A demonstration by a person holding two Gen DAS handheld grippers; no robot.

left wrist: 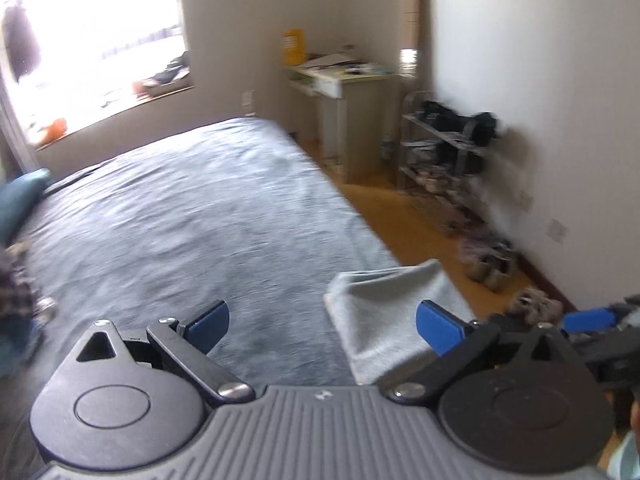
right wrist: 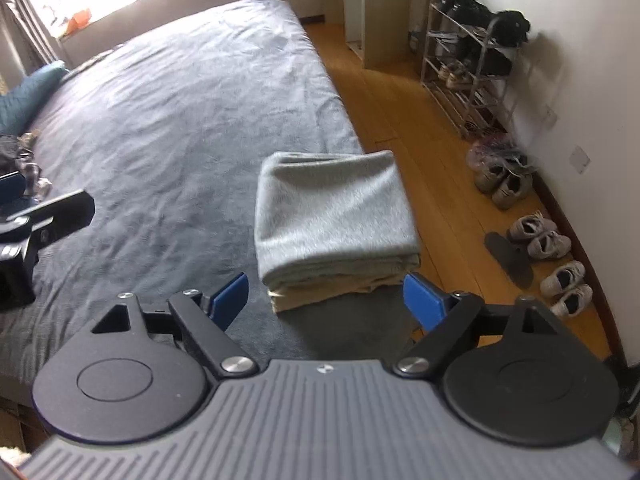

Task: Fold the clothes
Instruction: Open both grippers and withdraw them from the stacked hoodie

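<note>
**Both tools wide open above the bed, folded stack lying free**

Your left tool [left wrist: 322, 326] has its blue pads spread far apart with nothing between them; only the bed's dark grey-blue cover [left wrist: 192, 216] and part of the folded grey knit garment [left wrist: 396, 312] show through the gap. Your right tool [right wrist: 326, 296] is likewise spread wide and grips nothing. The grey garment [right wrist: 334, 212] lies beyond its tips, on the cover [right wrist: 168, 120] near the bed's edge beside the wooden floor [right wrist: 404, 120].

From the right wrist you can see the grey garment is the top of a stack: a tan folded layer [right wrist: 320, 294] peeks out under it, and only that edge shows, so what it is cannot be told. The left wrist view is smeared by blur, and its right pad covers the garment's near corner.

At the far left of the bed, a dark patterned heap of clothes [right wrist: 24, 156] is cut off by the frame, partly behind your left tool [right wrist: 16, 200] in the right wrist view, so its pieces cannot be made out. A teal pillow [right wrist: 30, 92] lies past it. Against the wall stand a metal shoe rack [right wrist: 468, 68] and pairs of pale sneakers [right wrist: 540, 236] on the floor; the rack's dark contents are too blurred to name. The window [left wrist: 92, 36] is blown out white.
</note>
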